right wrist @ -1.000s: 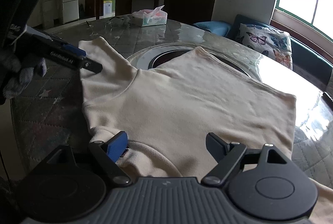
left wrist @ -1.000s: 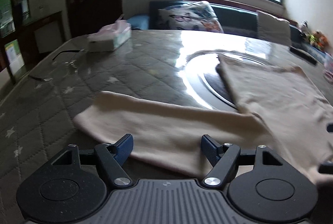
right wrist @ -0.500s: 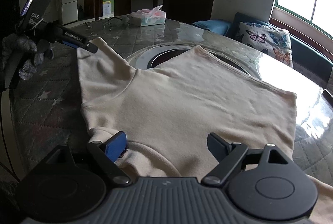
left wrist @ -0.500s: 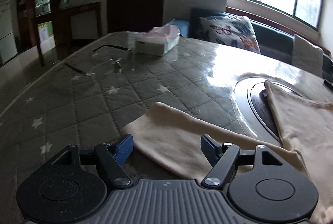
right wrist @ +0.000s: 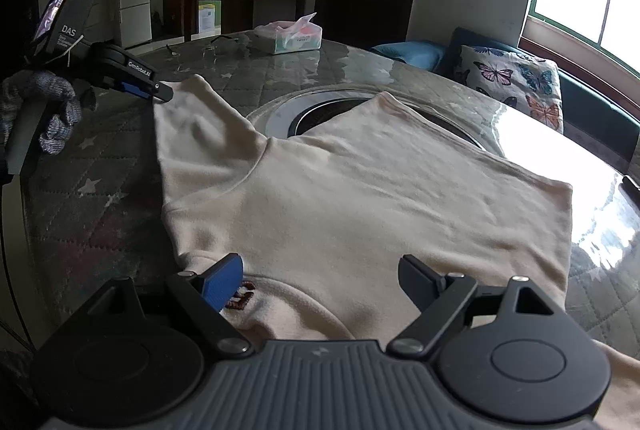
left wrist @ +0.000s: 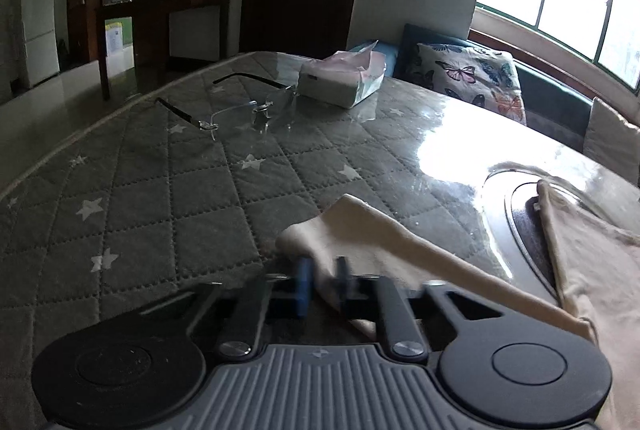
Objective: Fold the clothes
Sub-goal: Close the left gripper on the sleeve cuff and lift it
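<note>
A second earlier the left gripper (left wrist: 320,284) stood wide over the sleeve (left wrist: 384,242) of the cream sweater (right wrist: 360,198). By this moment its jaws had closed to a narrow gap and pinched the cuff end of that sleeve. The sweater lay flat on the desk (left wrist: 160,190), partly over the round inset. The right gripper (right wrist: 320,276) was wide, holding nothing, above the collar, and it had not moved. In my judgement, the sleeve fold could now begin.
</note>
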`<state>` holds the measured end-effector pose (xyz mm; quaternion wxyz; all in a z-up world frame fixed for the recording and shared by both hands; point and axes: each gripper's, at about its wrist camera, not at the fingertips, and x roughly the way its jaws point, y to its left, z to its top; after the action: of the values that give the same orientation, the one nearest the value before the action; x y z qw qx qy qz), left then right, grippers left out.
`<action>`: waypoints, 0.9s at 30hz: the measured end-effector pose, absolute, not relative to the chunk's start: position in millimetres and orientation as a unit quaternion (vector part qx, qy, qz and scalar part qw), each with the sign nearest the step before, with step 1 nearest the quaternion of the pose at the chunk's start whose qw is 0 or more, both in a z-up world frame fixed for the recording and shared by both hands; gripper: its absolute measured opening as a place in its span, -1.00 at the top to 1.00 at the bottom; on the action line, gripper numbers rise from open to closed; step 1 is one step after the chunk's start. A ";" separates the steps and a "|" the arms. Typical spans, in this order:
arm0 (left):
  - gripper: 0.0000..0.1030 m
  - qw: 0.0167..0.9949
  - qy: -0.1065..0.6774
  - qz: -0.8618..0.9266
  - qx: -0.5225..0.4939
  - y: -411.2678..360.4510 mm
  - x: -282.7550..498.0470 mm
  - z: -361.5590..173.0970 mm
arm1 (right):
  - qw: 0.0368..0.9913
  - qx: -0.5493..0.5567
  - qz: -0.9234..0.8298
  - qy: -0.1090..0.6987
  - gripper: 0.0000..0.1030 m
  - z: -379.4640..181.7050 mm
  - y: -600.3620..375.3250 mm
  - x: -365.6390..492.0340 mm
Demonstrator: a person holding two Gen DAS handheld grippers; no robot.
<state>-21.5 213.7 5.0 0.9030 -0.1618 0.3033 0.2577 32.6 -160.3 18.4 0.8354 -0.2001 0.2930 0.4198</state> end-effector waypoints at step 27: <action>0.95 0.972 0.205 -0.104 -0.043 -6.2 1.4 116.2 | 0.874 -0.104 0.361 0.309 -0.61 35.7 -219.7 57.0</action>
<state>1.4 -6.2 116.2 0.9722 -0.0435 0.2051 -0.1042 57.0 -219.7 35.7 0.8738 -0.1042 0.3087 0.3610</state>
